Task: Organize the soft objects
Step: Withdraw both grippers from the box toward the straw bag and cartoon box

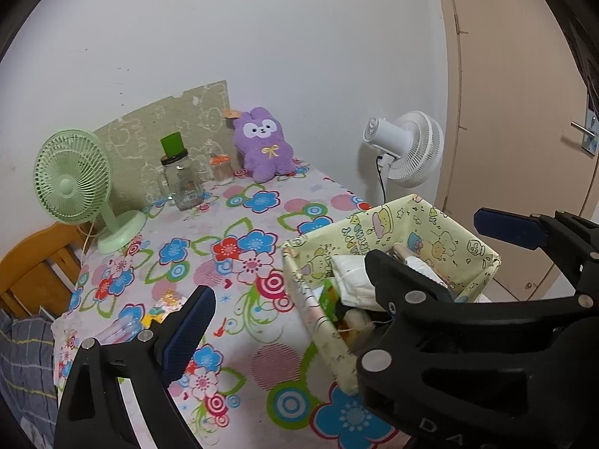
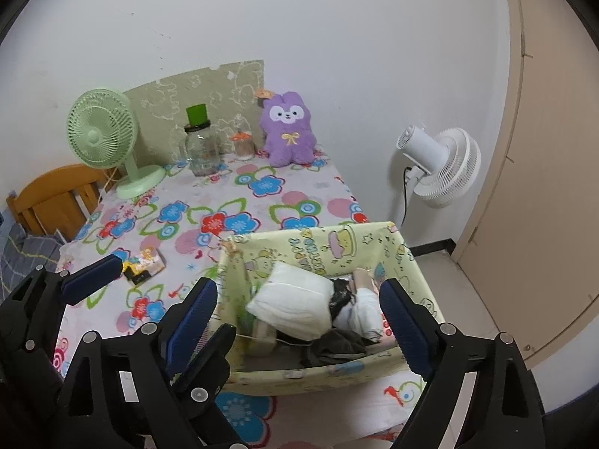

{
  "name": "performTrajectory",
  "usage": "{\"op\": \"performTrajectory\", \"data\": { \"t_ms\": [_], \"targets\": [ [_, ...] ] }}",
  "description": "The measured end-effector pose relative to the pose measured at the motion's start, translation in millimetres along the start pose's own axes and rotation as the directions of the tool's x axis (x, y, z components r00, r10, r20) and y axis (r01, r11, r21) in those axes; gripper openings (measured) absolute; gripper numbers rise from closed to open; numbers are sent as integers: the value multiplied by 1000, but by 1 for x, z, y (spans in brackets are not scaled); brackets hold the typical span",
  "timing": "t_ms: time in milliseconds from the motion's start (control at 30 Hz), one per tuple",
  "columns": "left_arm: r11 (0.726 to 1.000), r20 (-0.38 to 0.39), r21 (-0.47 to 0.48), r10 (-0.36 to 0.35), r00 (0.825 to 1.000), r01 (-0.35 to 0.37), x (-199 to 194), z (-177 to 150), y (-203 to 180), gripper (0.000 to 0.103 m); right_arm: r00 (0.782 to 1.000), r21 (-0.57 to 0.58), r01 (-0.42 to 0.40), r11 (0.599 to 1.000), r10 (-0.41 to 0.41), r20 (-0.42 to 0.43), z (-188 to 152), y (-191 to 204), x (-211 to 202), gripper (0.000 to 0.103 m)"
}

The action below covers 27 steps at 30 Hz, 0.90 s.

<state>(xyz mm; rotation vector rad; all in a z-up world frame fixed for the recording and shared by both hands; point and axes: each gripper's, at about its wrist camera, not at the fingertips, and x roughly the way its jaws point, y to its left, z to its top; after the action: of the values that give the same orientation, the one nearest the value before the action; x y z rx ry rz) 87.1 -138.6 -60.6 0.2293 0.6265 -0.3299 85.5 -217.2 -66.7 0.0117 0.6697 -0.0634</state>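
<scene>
A purple plush rabbit (image 1: 264, 144) sits upright against the wall at the far end of the floral table; it also shows in the right wrist view (image 2: 289, 130). A pale yellow fabric basket (image 2: 374, 239) stands at the near right edge and holds a white folded cloth (image 2: 295, 301), dark cloth and other soft things; the basket also shows in the left wrist view (image 1: 441, 224). My right gripper (image 2: 299, 318) is open and empty, low over the basket. My left gripper (image 2: 142, 280) is open and empty, just left of the basket over the table.
A green desk fan (image 2: 101, 131), a glass jar with a green lid (image 2: 202, 146) and a small orange-topped jar (image 2: 242, 145) stand along the wall. A small colourful packet (image 2: 144, 263) lies on the cloth. A white floor fan (image 2: 441, 166) and a door are at right.
</scene>
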Motion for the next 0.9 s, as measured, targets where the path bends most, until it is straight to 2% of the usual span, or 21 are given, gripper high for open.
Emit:
{"op": "performTrajectory", "data": {
  "t_ms": [467, 900],
  "targets": [
    [999, 15, -30, 44, 999, -44, -22, -11, 41, 96, 998, -40, -62, 997, 63, 28, 3, 50, -14, 91],
    [995, 19, -63, 84, 996, -83, -28, -19, 79, 96, 995, -81, -63, 995, 68, 66, 11, 90, -12, 96]
  ]
}}
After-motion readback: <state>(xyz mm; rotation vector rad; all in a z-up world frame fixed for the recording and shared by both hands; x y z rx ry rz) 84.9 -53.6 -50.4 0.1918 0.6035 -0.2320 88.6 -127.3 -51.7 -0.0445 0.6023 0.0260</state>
